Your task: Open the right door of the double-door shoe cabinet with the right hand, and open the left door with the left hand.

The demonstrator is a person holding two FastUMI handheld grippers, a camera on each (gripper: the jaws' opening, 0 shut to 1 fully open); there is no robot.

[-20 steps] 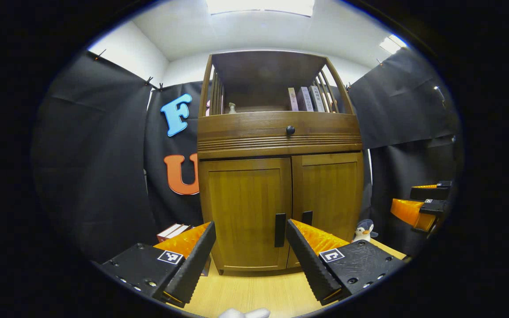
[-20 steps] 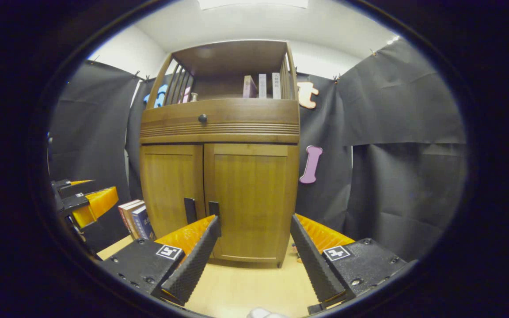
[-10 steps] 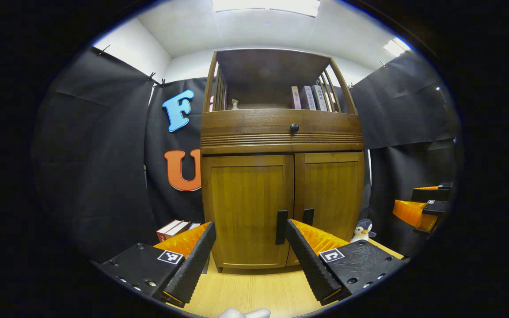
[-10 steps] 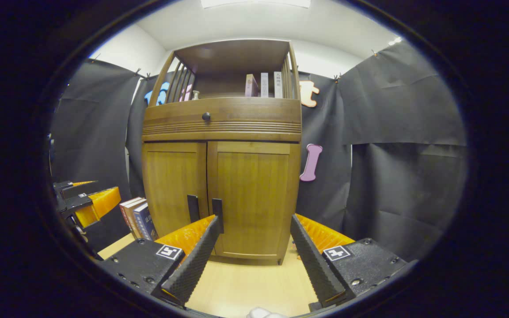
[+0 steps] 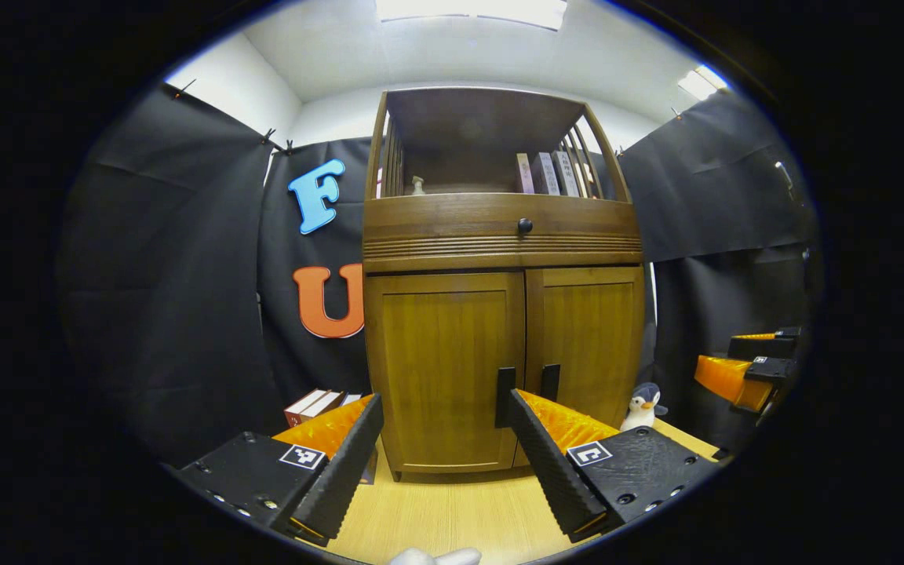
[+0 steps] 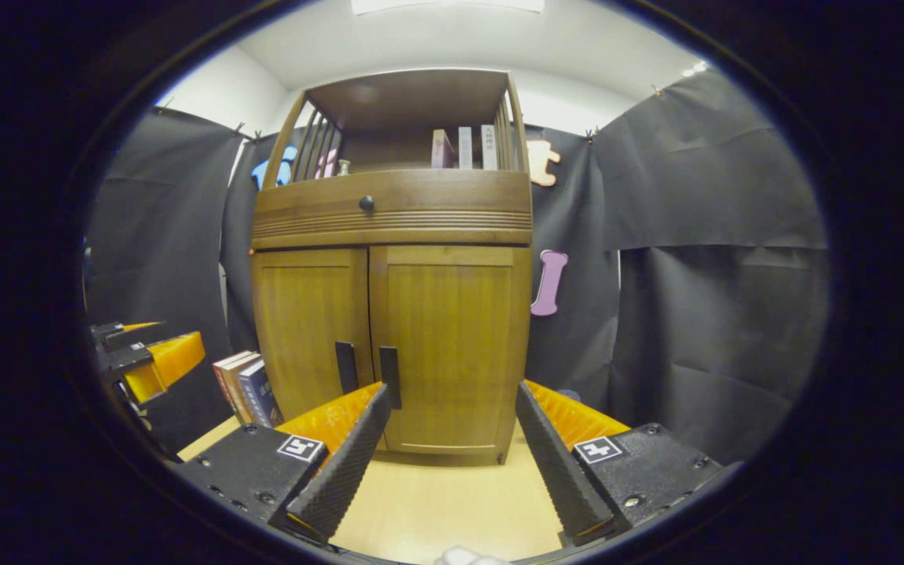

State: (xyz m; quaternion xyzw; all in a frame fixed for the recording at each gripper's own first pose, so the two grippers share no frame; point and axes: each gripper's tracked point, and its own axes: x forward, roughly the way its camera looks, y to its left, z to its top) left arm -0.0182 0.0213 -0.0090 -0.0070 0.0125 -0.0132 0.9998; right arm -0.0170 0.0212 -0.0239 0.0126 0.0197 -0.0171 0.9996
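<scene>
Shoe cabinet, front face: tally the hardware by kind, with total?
Doors: 2, left door and right door, both shut.
Door handles: 2, left handle and right handle.
Drawer knob: 1.
Total: 5.

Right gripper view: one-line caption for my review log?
Open right gripper faces the closed double-door shoe cabinet, its right door handle untouched; left gripper waits alongside.

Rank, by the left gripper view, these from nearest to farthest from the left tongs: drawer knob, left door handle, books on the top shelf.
1. Left door handle, just past the left tongs, low on the cabinet.
2. Drawer knob, higher, on the drawer front.
3. Books on the top shelf, highest, set back on the right.
</scene>
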